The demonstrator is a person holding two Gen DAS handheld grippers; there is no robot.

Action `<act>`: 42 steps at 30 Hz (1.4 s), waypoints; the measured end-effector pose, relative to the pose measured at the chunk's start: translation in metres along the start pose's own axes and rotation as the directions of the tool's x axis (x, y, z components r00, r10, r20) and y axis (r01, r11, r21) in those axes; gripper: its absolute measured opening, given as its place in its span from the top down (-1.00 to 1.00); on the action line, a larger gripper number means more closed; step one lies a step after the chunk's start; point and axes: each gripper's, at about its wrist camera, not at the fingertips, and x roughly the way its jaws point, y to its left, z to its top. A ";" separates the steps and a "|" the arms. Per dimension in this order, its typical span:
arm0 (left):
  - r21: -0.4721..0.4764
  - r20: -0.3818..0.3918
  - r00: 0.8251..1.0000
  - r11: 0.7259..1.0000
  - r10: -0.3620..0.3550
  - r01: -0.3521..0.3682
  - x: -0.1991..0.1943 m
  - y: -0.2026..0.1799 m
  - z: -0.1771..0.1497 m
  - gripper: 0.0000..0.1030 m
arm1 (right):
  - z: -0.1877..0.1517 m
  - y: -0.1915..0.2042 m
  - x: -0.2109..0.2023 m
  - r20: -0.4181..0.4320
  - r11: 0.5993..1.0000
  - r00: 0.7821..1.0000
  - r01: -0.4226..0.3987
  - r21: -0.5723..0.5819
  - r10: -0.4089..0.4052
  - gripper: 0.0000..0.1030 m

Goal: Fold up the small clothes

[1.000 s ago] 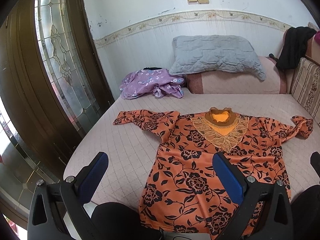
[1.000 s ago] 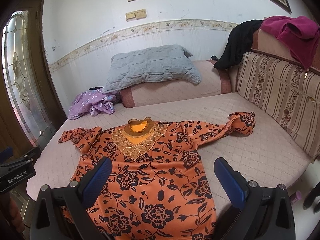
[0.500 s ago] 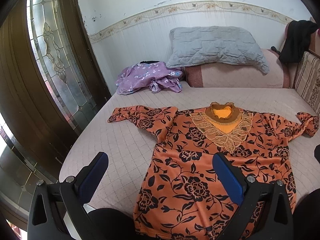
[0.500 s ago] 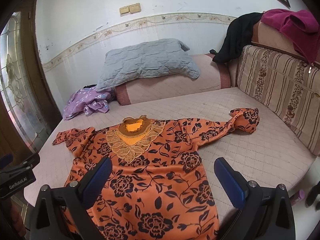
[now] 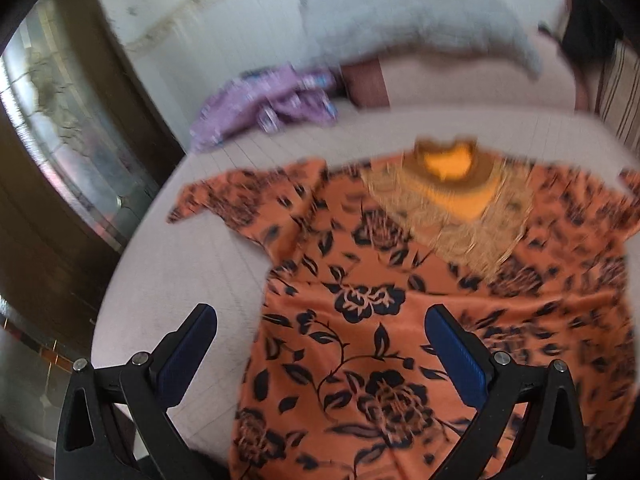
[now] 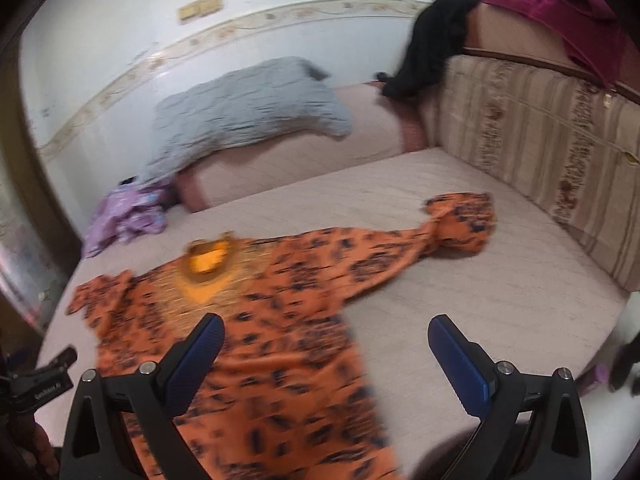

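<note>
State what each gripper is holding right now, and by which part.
Nothing is held. The left gripper and right gripper are both open above the orange floral top, which lies flat on the bed.

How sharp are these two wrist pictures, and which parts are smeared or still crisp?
Left wrist view: motion-smeared; the grey pillow and purple garment streak, while the left gripper stays crisp. Right wrist view: the orange floral blouse print smears most; the right gripper is sharp. Both views: fisheye bends the walls, with dark corners.
</note>
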 end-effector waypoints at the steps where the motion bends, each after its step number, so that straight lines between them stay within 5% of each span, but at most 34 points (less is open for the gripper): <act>1: 0.016 -0.029 1.000 1.000 0.006 -0.006 0.020 -0.008 0.001 -1.00 | 0.007 -0.019 0.009 -0.013 1.000 1.000 0.017 0.026 -0.017 -1.00; 6: 0.045 -0.072 0.997 0.999 0.011 -0.008 0.070 -0.033 0.002 -1.00 | 0.044 -0.106 0.065 -0.098 0.982 0.994 0.073 0.174 -0.057 -1.00; 12: 0.152 -0.039 0.999 0.988 0.022 -0.016 0.115 -0.031 -0.006 -1.00 | 0.120 -0.161 0.141 -0.157 0.960 0.970 0.212 0.181 -0.185 -0.99; 16: 0.046 -0.056 0.995 0.995 -0.081 0.084 0.125 -0.018 -0.002 -1.00 | 0.155 -0.190 0.203 -0.245 0.929 0.938 0.299 0.218 -0.245 -0.87; 19: -0.083 -0.097 0.973 0.976 -0.207 0.200 0.136 -0.005 -0.003 -1.00 | 0.153 -0.207 0.246 -0.367 0.914 0.909 0.305 0.267 -0.196 -0.52; 21: -0.082 -0.107 0.968 0.973 -0.226 0.218 0.134 -0.012 -0.005 -1.00 | 0.141 -0.212 0.266 -0.441 0.902 0.880 0.325 0.283 -0.178 0.11; 23: -0.066 -0.108 0.971 0.976 -0.215 0.209 0.130 -0.016 -0.006 -1.00 | 0.133 -0.213 0.269 -0.447 0.897 0.888 0.284 0.338 -0.113 0.70; 26: -0.057 -0.125 0.967 0.975 -0.221 0.216 0.128 -0.014 -0.001 -1.00 | 0.139 -0.189 0.229 -0.299 0.923 0.952 0.176 0.343 -0.071 0.84; 31: -0.068 -0.025 0.980 0.979 -0.197 0.195 0.107 0.003 0.015 -1.00 | 0.161 -0.112 0.154 -0.140 0.969 0.989 -0.018 0.248 0.054 0.85; 36: -0.138 0.061 0.990 0.981 -0.127 0.134 0.089 0.044 0.023 -1.00 | 0.169 0.004 0.099 -0.057 0.977 0.979 -0.191 0.090 0.197 0.85; 42: -0.292 0.077 0.997 0.955 -0.020 0.042 0.092 0.107 0.026 -1.00 | 0.139 0.143 0.092 -0.027 0.922 0.922 -0.386 0.000 0.386 0.85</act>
